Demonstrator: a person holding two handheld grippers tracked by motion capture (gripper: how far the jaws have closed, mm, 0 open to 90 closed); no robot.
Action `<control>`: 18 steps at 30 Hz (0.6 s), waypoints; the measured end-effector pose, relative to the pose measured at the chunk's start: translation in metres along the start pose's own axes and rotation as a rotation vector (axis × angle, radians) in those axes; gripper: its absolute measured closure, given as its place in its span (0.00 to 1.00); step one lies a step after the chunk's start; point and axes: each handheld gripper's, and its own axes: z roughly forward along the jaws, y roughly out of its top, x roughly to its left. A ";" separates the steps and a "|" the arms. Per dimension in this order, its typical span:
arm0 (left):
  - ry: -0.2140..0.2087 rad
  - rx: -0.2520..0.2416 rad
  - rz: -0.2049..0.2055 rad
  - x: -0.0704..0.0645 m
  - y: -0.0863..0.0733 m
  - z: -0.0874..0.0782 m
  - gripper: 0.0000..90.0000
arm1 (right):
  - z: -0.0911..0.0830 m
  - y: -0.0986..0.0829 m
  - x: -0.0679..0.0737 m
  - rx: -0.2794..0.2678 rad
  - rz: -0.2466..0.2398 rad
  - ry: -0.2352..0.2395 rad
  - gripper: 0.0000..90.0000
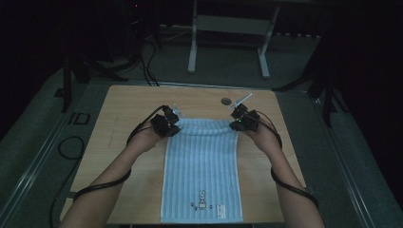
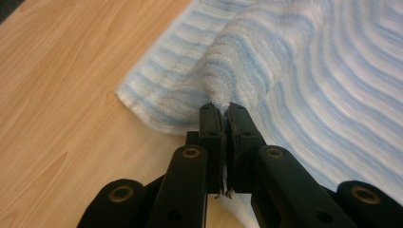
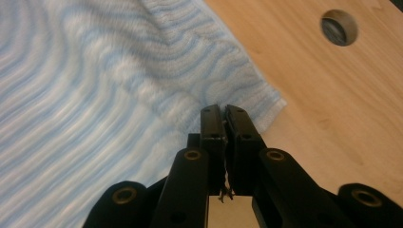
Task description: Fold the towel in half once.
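Towel (image 1: 202, 166): a light blue and white striped cloth, lying lengthwise on the wooden table (image 1: 128, 102), its near end at the table's front edge, its far end pinched at both corners.
Left gripper (image 1: 171, 127): jaws closed tight on the towel's far left corner; in the left gripper view (image 2: 222, 110) a ridge of terry cloth (image 2: 242, 61) rose from between the jaw tips, and threads of it showed in the slit between the jaws.
Right gripper (image 1: 236, 124): jaws pressed together on the far right corner; in the right gripper view (image 3: 222, 111) the towel's edge (image 3: 263, 102) ran into the jaw tips, with a fold of cloth lifted just behind them.
Far edge of towel: slightly gathered and rumpled between the two grippers, sagging a little in the middle.
Rest of towel: flat on the table, stripes running toward the person.
Rabbit motif (image 1: 202, 199): a small printed figure near the towel's near end, with a small label (image 1: 221, 210) beside it.
Hands and forearms: came in from the bottom of the high view, one to each gripper, a black cable (image 1: 102, 183) trailing along each arm.
Table hole (image 1: 225, 101): a round opening near the far edge, beyond the right gripper; also seen in the right gripper view (image 3: 338, 27).
Surroundings: dim room, grey floor, a white table frame (image 1: 228, 33) beyond.
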 end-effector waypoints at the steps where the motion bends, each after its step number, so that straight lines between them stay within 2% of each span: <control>1: -0.003 -0.008 0.012 -0.004 -0.004 -0.005 0.96 | -0.003 -0.004 0.006 -0.008 -0.007 0.006 0.96; 2: -0.015 -0.005 0.024 -0.010 -0.010 -0.010 0.95 | -0.007 -0.008 0.013 -0.009 -0.019 0.009 0.96; 4: -0.002 -0.011 0.049 -0.020 -0.019 -0.018 0.95 | -0.012 -0.016 0.027 -0.018 -0.037 0.012 0.96; 5: -0.015 -0.005 0.061 -0.026 -0.025 -0.021 0.95 | -0.014 -0.021 0.034 -0.033 -0.042 0.019 0.96; 7: -0.039 -0.016 0.048 -0.038 -0.039 -0.025 0.95 | -0.017 -0.032 0.050 -0.029 -0.077 0.026 0.96; 9: -0.062 0.015 0.080 -0.051 -0.053 -0.025 0.95 | -0.016 -0.045 0.063 -0.033 -0.078 0.059 0.96; 10: -0.074 0.027 0.088 -0.059 -0.061 -0.024 0.94 | -0.014 -0.052 0.070 -0.023 -0.094 0.066 0.96; 12: -0.094 0.051 0.105 -0.069 -0.072 -0.021 0.94 | -0.010 -0.065 0.082 -0.015 -0.088 0.089 0.96; 15: -0.131 0.067 0.096 -0.082 -0.088 -0.016 0.94 | -0.001 -0.081 0.095 0.021 -0.106 0.111 0.95; 18: -0.150 0.083 0.080 -0.089 -0.100 -0.010 0.93 | 0.005 -0.093 0.103 0.033 -0.089 0.145 0.95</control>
